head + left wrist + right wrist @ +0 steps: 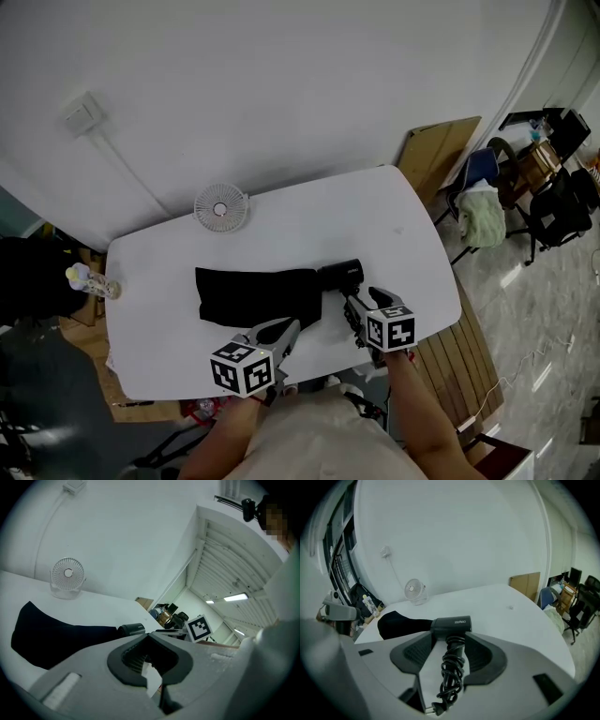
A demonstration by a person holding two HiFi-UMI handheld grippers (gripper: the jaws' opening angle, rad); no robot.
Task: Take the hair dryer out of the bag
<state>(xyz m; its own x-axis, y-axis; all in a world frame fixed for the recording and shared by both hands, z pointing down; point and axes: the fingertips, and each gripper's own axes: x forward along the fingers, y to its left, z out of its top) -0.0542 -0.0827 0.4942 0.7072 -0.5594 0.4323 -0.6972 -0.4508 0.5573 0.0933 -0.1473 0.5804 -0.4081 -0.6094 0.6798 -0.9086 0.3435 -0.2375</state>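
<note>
A black bag point(248, 295) lies flat in the middle of the white table point(375, 216). A black hair dryer point(339, 274) sticks out of its right end, with the cord wound round its handle. My left gripper point(295, 325) is shut, tips on the bag's near right corner, pinching the fabric edge. In the left gripper view its jaws point(149, 637) meet, with the bag point(51, 639) and dryer point(131, 629) beyond. My right gripper point(352, 305) stands open above the dryer. In its own view the dryer point(451, 624) handle lies between the spread pads of the right gripper point(450, 639), untouched, beside the bag point(396, 623).
A small white fan point(221, 207) stands at the table's far edge. A small figurine point(92, 281) sits at the left edge. A wooden board point(441, 150) and chairs point(553, 202) stand off the table's right side. My body is at the near edge.
</note>
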